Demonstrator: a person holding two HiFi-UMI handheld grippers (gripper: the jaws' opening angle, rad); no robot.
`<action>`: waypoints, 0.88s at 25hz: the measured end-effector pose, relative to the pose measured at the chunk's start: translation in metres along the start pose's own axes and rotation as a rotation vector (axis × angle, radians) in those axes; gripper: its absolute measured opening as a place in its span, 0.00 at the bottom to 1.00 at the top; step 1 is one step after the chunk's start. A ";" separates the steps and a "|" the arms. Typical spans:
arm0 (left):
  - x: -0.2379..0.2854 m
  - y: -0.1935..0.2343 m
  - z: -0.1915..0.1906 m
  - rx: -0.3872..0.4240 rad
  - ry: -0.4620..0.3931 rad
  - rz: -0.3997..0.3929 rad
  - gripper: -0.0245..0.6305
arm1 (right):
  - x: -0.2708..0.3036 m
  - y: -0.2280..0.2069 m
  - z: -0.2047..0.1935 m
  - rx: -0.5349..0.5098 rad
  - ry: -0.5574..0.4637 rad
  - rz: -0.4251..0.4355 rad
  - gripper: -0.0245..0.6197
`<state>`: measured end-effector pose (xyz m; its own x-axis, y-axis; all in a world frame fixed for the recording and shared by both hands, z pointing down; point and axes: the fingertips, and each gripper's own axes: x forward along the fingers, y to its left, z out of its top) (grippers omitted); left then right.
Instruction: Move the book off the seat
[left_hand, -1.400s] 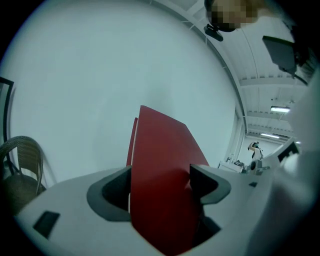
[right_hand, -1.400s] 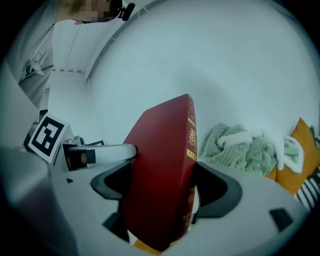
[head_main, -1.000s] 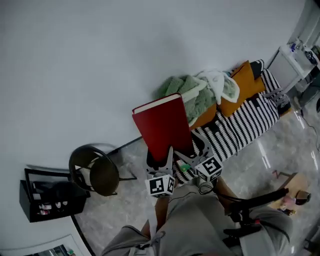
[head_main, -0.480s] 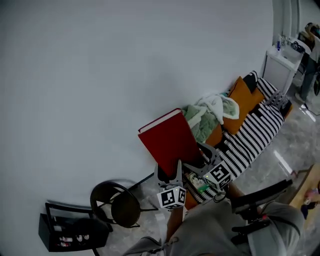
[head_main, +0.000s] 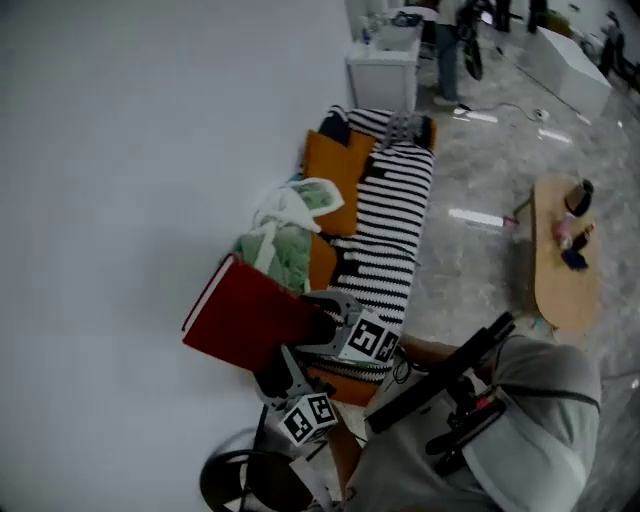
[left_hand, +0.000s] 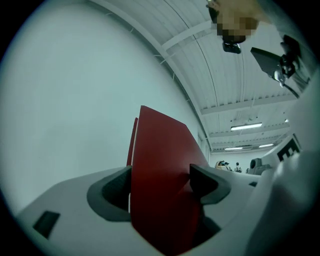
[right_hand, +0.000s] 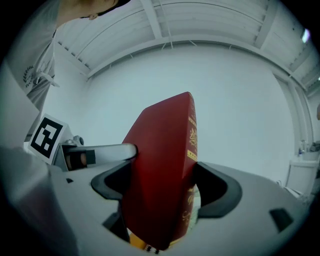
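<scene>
Before wall (head_main: 120, 150), left claw (head_main: 283, 368) and right claw (head_main: 328, 312) hold book (head_main: 245, 315) aloft.

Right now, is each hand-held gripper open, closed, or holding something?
Left hand-held gripper: closed on the red book.
Right hand-held gripper: closed on the same red book.

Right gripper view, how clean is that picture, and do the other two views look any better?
Right gripper view: fisheye, black corners, ceiling beams bowed, yet the red book is sharp, gilt spine print visible. Left gripper view: same bowing and dark rim, the cover evenly lit. Head view: dim and tilted, glare streaks on the glossy floor.
</scene>
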<state>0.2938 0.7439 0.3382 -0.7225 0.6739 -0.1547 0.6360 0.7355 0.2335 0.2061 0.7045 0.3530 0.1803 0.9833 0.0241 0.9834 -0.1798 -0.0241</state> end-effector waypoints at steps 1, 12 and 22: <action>0.003 -0.005 -0.008 -0.022 0.005 -0.041 0.61 | -0.007 -0.004 -0.001 -0.009 0.015 -0.039 0.66; 0.024 -0.101 -0.065 -0.167 0.120 -0.480 0.61 | -0.109 -0.048 -0.031 -0.015 0.054 -0.486 0.66; 0.017 -0.168 -0.043 -0.079 0.045 -0.525 0.61 | -0.166 -0.069 -0.001 -0.053 -0.067 -0.490 0.66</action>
<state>0.1631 0.6287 0.3381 -0.9501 0.2120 -0.2289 0.1651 0.9641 0.2078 0.1081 0.5535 0.3522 -0.3035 0.9518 -0.0440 0.9521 0.3048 0.0250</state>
